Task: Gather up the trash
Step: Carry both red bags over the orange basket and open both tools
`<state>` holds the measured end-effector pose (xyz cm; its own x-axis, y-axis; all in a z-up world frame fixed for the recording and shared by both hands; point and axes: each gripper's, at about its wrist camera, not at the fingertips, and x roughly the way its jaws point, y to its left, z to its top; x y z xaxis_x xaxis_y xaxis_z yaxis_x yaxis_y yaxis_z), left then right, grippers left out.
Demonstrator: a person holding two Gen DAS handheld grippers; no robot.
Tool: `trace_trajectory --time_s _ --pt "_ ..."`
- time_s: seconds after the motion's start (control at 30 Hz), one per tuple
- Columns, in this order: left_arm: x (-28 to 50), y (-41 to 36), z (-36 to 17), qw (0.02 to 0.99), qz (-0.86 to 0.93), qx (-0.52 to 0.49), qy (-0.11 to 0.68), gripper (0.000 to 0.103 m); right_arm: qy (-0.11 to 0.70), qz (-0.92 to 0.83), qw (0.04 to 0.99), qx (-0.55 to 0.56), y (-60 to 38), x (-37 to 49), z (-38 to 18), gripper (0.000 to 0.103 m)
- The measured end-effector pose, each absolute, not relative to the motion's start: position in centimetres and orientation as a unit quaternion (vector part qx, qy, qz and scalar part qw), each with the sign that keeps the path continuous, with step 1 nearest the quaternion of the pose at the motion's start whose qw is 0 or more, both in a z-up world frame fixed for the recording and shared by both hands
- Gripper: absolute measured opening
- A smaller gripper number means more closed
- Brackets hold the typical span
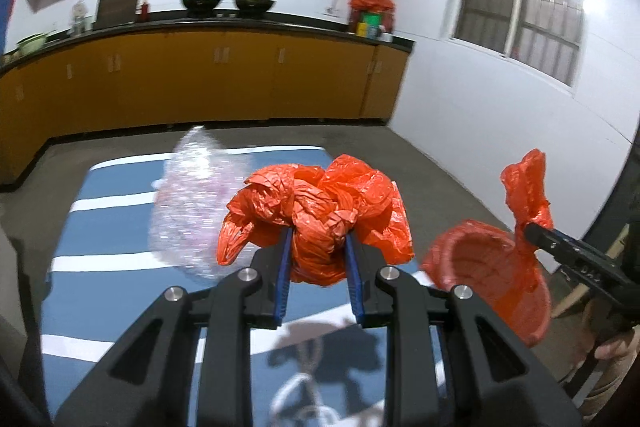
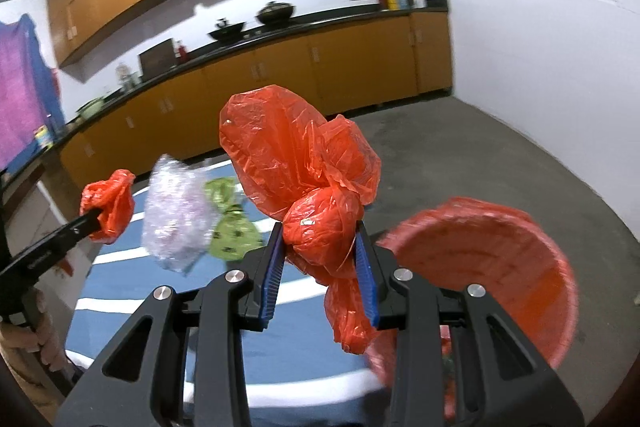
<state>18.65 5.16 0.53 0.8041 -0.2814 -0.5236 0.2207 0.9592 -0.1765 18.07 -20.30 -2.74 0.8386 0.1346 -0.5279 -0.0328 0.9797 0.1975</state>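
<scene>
Above the blue striped mat point(image 1: 120, 307), each tool — left tool point(image 1: 318, 247), right tool point(image 2: 320, 247) — is pinching an edge of the red bag point(image 2: 500, 267); keeping the mouth spread evenly is helping the trash drop in.

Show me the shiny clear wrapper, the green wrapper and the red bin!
shiny clear wrapper point(image 2: 176, 223): right wrist view, its crinkled middle.
green wrapper point(image 2: 234, 233): right wrist view, its lower lobe.
red bin point(image 2: 520, 267): right wrist view, its inner wall.

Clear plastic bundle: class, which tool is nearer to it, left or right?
Left. The clear plastic bundle is just beside the left tool; the right tool is clearly farther away.
</scene>
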Motion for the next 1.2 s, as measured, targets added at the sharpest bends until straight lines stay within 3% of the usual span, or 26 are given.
trace_trajectory --time_s 0.33,1.2 --pt "18.5 -1.5 0.3 0.935 -0.197 -0.038 0.293 0.025 0.281 -0.022 0.953 0.112 -26.8 14.5 -3.5 0.035" --pt "20.2 -14.1 -3.4 0.886 -0.319 -0.019 0.335 0.025 0.281 -0.072 0.939 0.188 -32.2 13.4 -4.6 0.035"
